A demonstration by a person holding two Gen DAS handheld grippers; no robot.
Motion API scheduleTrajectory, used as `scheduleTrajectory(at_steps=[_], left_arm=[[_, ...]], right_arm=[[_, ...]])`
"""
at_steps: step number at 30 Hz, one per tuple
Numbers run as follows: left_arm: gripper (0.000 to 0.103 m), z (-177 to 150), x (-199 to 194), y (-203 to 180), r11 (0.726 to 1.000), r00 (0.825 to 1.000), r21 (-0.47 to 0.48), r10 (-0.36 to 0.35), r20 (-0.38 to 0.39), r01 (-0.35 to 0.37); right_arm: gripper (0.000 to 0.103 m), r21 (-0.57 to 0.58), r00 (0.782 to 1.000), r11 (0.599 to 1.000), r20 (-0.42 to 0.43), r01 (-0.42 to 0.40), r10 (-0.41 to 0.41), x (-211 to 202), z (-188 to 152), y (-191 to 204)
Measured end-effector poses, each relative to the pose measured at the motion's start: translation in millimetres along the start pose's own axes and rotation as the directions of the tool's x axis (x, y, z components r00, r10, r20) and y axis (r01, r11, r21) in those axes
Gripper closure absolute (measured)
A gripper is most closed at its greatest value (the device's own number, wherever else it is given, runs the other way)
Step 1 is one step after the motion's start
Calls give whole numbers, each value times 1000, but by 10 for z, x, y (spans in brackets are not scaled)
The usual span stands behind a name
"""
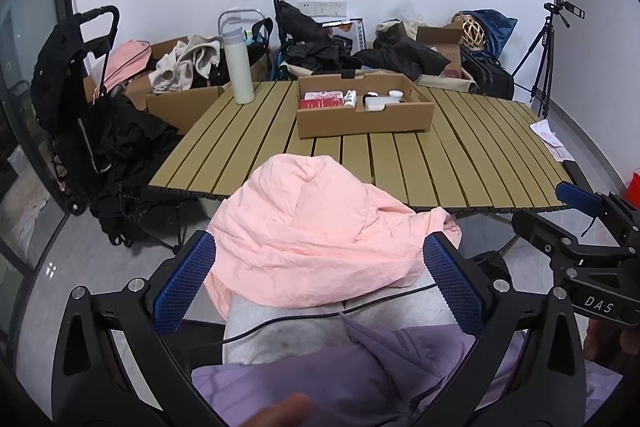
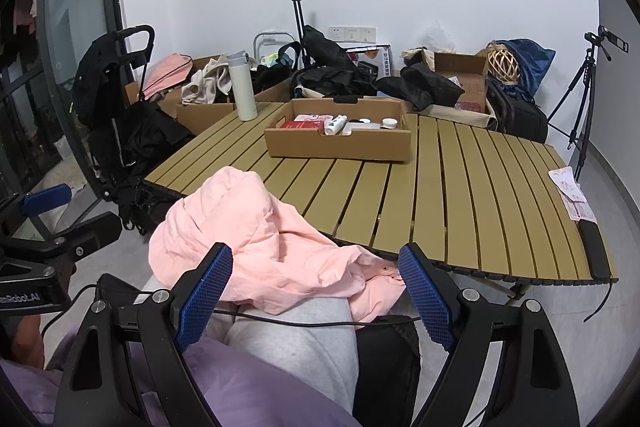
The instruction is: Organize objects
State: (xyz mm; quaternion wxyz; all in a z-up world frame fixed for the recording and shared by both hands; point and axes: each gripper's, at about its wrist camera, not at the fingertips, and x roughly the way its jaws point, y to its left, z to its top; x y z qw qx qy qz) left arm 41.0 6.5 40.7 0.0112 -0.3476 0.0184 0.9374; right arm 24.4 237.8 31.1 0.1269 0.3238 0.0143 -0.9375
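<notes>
A crumpled pink garment (image 1: 316, 223) (image 2: 260, 239) lies over a person's grey-trousered knee (image 2: 296, 339), just before the near edge of the slatted tan table (image 1: 460, 155) (image 2: 460, 195). My left gripper (image 1: 320, 279) hovers over it, open wide, with its blue pads (image 1: 188, 279) flanking the cloth without squeezing it. My right gripper (image 2: 316, 291) is open too, the garment's lower edge lying between and beyond its pads (image 2: 428, 295). Each gripper's blue fingertip shows at the edge of the other's view. A shallow cardboard box (image 1: 364, 115) (image 2: 338, 143) holding small items sits on the table.
A white bottle (image 1: 239, 67) (image 2: 242, 87) stands at the table's far left corner. Papers (image 2: 572, 195) and a dark phone (image 2: 596, 247) lie at its right edge. Boxes, bags and clothes pile up behind; a tripod (image 2: 588, 87) stands far right. A cable crosses the lap.
</notes>
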Motion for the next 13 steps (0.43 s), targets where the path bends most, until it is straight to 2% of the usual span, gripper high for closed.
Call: scheduleTrajectory(at_steps=[13], left_arm=[[0,-14,-12,-24,1000,1000,14,18,18,-18]], right_arm=[[15,1,1000,1000,-2,-2,2,8,-2,-24]])
